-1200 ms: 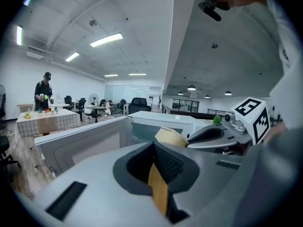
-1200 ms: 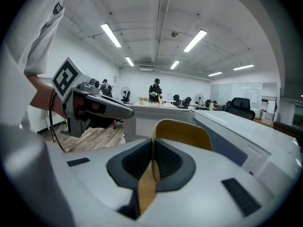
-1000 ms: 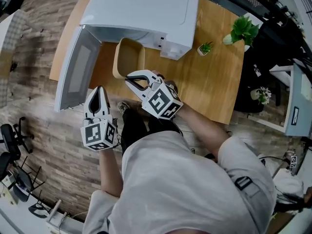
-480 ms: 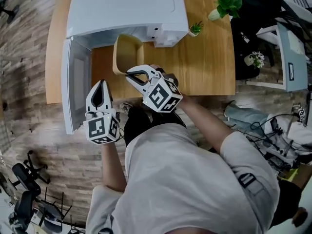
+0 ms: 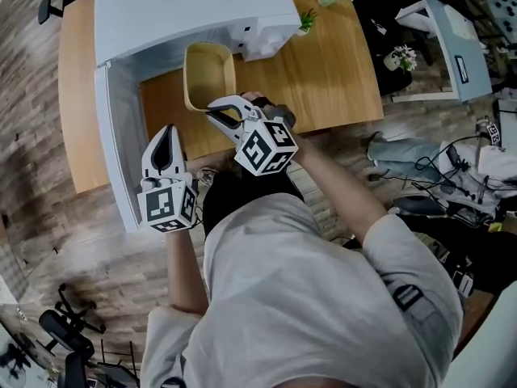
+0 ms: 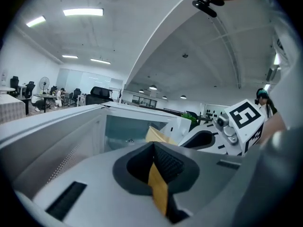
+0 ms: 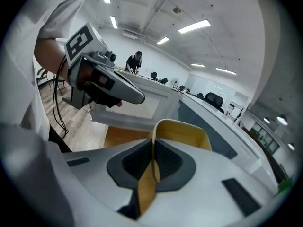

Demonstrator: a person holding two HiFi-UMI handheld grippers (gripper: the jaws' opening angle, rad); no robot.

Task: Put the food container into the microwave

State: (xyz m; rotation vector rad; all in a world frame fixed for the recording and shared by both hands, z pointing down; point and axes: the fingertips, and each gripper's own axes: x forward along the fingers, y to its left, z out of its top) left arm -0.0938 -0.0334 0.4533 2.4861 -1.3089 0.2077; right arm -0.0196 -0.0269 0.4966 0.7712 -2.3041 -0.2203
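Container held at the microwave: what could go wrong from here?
The right gripper pinches the container by one rim only, so it might tilt or slip. Its far edge looks close to the microwave front and could catch there. The left gripper hangs near the open door and could knock it.

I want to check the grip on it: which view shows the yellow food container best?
The head view: nearly the whole food container shows, in front of the open microwave, its rim in the right gripper. The right gripper view shows only the pinched rim and far wall; the left gripper view shows just a corner.
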